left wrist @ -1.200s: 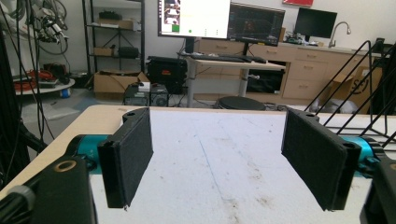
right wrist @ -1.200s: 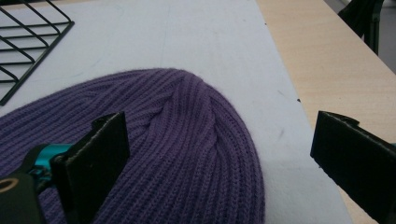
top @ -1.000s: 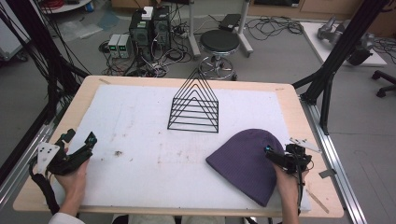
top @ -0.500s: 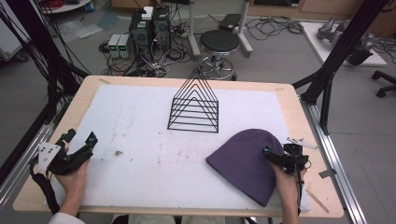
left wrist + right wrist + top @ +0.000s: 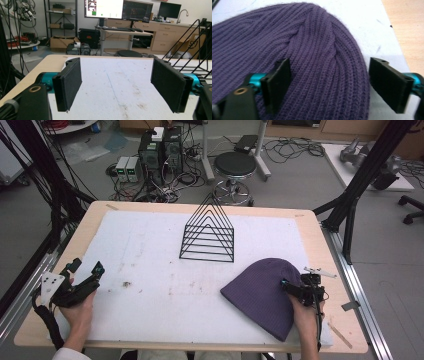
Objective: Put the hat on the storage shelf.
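A purple knitted beanie (image 5: 257,292) lies flat on the white mat at the front right. My right gripper (image 5: 287,287) sits low over its right edge. In the right gripper view the beanie (image 5: 317,50) runs between the jaws: one jaw rests over the knit, the other stands just off the hat's edge above the mat. The right gripper (image 5: 329,65) has just been closing its jaws, and the pads do not press the fabric. My left gripper (image 5: 86,267) is held at the front left, open, its jaws (image 5: 116,62) with nothing between them.
A black wire rack (image 5: 207,232) of nested triangles stands on the white mat (image 5: 150,245) at the middle back, and shows at the right in the left gripper view (image 5: 195,50). The wooden table (image 5: 327,255) has bare rims around the mat. A stool (image 5: 235,165) and cables lie beyond.
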A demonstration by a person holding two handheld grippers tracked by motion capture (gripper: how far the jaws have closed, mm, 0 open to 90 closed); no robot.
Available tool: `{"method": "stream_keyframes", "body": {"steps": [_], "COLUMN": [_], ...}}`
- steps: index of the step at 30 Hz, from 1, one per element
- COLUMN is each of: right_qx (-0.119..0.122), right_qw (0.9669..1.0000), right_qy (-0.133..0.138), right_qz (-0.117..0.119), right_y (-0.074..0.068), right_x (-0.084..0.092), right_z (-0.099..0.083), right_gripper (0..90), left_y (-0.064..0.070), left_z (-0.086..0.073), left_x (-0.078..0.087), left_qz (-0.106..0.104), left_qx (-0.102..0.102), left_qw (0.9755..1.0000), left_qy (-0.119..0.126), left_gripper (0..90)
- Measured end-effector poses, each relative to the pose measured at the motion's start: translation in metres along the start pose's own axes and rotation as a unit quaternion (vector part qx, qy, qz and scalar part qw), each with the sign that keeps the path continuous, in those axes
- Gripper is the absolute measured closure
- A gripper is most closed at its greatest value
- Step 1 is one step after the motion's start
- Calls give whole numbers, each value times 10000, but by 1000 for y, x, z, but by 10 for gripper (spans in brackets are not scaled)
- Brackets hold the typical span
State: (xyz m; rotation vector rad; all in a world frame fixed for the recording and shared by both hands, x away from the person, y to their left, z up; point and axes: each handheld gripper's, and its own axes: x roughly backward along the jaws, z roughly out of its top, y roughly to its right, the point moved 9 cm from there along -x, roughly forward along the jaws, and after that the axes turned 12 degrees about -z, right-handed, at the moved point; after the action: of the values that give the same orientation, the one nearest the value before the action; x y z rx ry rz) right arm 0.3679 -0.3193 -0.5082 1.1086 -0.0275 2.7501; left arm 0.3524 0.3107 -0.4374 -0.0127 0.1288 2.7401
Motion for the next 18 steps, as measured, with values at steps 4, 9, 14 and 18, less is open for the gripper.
{"method": "stream_keyframes", "body": {"steps": [4, 9, 14, 18], "right_qx": [-20, -11, 166, 126], "right_qw": [9999, 9999, 9997, 9995], "right_qy": [-36, -12, 114, 212], "right_qz": [147, 150, 150, 217], "right_y": [-3, -5, -8, -9], "right_x": [1, 3, 7, 11], "right_z": [0, 1, 4, 7], "right_gripper": [294, 431, 690, 788], "left_y": [0, 2, 7, 8], "left_z": [0, 0, 0, 0], "left_x": [0, -1, -2, -3], "left_qz": [-5, -88, -149, -178], "left_qx": [29, 22, -28, -52], "left_qw": [10000, 10000, 9999, 9998], "left_qy": [4, 10, 2, -5], "left_gripper": [249, 249, 249, 249]}}
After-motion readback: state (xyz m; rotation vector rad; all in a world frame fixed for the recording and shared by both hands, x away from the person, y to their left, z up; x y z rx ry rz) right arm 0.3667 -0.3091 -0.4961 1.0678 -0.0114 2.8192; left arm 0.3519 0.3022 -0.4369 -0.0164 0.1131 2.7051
